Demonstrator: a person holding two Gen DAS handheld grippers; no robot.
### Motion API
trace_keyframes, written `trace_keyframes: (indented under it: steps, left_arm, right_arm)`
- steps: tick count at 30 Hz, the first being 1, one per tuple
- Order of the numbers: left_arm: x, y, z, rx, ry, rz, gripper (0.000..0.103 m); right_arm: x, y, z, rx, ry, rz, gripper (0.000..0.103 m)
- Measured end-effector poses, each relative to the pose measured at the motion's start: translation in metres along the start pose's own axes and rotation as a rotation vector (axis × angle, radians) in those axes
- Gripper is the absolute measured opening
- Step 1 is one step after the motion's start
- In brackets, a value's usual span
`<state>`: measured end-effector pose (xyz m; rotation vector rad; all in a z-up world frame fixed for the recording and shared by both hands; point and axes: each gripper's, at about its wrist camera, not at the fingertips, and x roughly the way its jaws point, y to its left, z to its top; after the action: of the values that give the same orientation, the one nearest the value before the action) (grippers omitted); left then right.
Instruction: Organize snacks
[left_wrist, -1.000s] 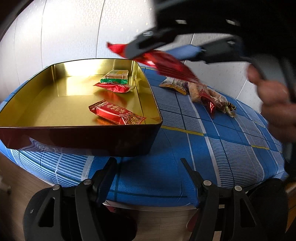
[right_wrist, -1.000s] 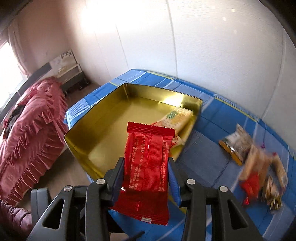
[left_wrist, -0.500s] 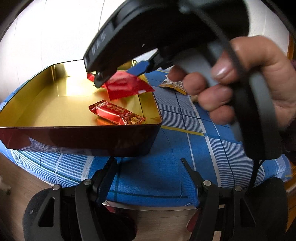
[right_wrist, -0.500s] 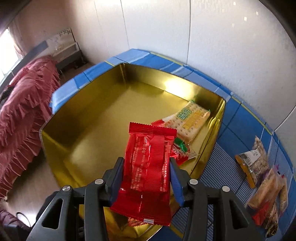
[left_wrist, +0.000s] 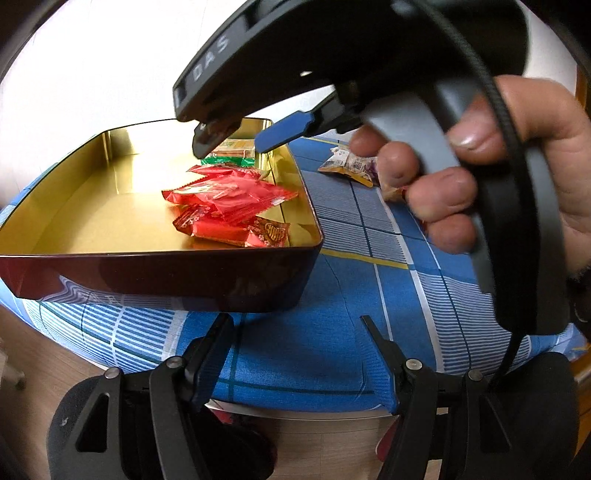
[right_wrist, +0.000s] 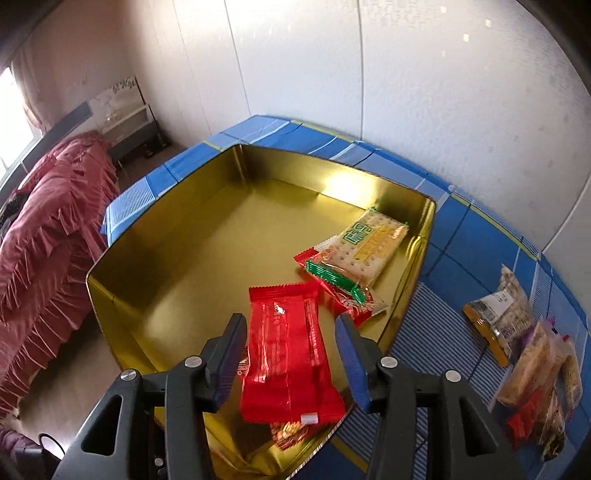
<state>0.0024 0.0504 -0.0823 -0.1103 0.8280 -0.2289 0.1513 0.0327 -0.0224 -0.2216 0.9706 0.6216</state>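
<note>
Since a second ago the right gripper is opening its jaws over the gold rectangular tin, the shiny red snack packet now lying loose at lower centre, risking snagging as it lifts, while the left gripper is idling, jaws apart.

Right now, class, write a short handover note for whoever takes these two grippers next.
Right gripper: jaws opening, clear of the plain red foil snack packet, which lies in the gold rectangular tin.
Left gripper: open, empty, at the near edge of the blue checked tablecloth.
Done: four packets in the tin.
Left: the pile of mixed snack packets beside the tin.
</note>
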Motion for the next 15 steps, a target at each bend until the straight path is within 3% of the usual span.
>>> trace_keyframes:
  steps: [8,15]
  left_arm:
    - [0.001,-0.001,0.0,0.0,0.0,-0.001,0.068]
    - [0.001,0.0,-0.001,0.006,0.0,0.002,0.068]
  right_arm:
    - [-0.034,-0.014,-0.015,0.064,-0.082,-0.006,0.051]
    - [-0.059,-0.041,-0.051,0.169,-0.114,-0.035,0.051]
